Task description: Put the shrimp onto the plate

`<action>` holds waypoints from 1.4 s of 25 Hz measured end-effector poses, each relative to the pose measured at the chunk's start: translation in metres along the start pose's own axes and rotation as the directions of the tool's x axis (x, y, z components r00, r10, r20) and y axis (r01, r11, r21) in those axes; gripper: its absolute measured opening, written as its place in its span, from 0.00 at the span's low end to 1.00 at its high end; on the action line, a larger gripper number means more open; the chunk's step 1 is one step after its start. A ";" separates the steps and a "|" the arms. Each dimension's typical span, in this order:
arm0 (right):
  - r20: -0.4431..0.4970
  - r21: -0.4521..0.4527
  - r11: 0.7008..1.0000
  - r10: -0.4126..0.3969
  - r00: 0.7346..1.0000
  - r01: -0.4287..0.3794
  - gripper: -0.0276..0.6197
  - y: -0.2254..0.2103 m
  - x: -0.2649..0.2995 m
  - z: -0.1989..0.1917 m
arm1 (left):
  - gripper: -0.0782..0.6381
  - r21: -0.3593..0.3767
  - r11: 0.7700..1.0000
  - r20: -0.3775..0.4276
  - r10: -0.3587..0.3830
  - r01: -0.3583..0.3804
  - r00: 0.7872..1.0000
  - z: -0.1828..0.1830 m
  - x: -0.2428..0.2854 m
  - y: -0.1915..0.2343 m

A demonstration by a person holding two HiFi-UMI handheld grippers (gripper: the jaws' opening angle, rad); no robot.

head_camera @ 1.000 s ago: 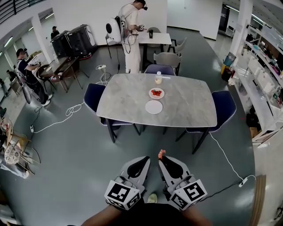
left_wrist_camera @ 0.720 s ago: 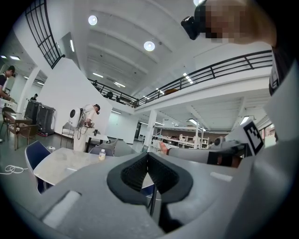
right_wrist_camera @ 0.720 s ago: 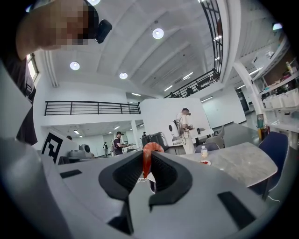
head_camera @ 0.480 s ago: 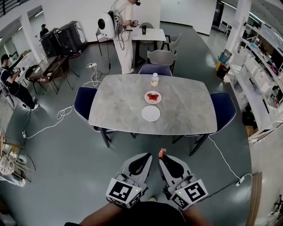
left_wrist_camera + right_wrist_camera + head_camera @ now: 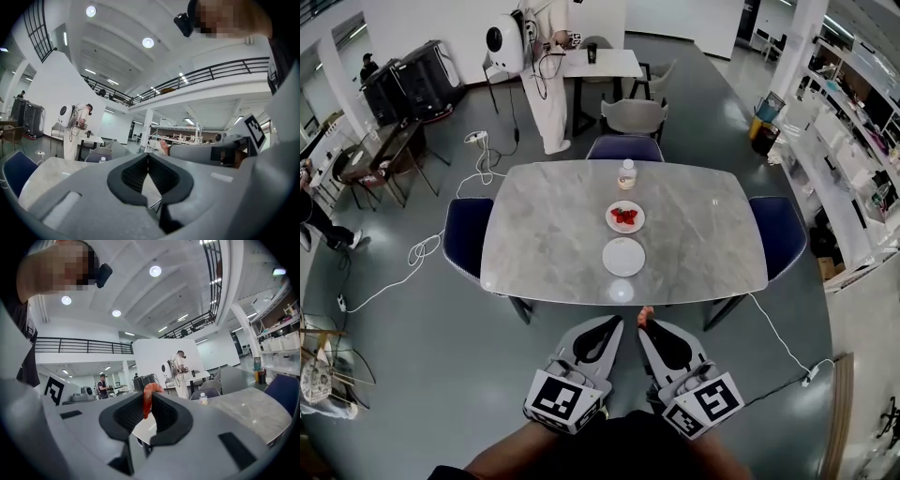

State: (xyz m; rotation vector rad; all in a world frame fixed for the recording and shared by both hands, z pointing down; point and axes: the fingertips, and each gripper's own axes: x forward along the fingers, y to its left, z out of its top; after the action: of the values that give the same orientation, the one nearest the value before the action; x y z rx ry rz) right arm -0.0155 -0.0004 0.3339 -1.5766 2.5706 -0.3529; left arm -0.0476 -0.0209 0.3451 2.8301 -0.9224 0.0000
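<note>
An orange shrimp hangs pinched between the pads of my right gripper, which is shut on it. In the head view the shrimp pokes out of the right gripper, just short of the table's near edge. On the grey marble table an empty white plate lies near the front. Behind it is a second plate with red shrimp. My left gripper is held beside the right one; its jaws meet at the tips with nothing between them.
A small bottle stands at the table's far edge. Dark blue chairs flank the table and one sits behind it. A person in white stands at a far table. Cables lie on the floor to the left, and shelves line the right wall.
The view has come closer to the table, which now sits lower and larger in the frame. Both grippers keep their pose, and the shrimp stays in the right one.
</note>
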 end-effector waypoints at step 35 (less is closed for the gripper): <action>-0.390 -0.057 0.976 0.173 0.904 -0.212 0.13 -0.220 0.198 -0.103 | 0.12 -0.062 0.978 -0.128 0.190 -0.199 0.973 -0.085 0.209 0.169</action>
State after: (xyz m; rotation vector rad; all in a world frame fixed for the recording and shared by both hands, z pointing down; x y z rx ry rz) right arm 0.0623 -0.2580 0.4945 -1.3765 3.0527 -0.5734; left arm 0.0267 -0.2648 0.4656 2.6273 -1.1424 0.1566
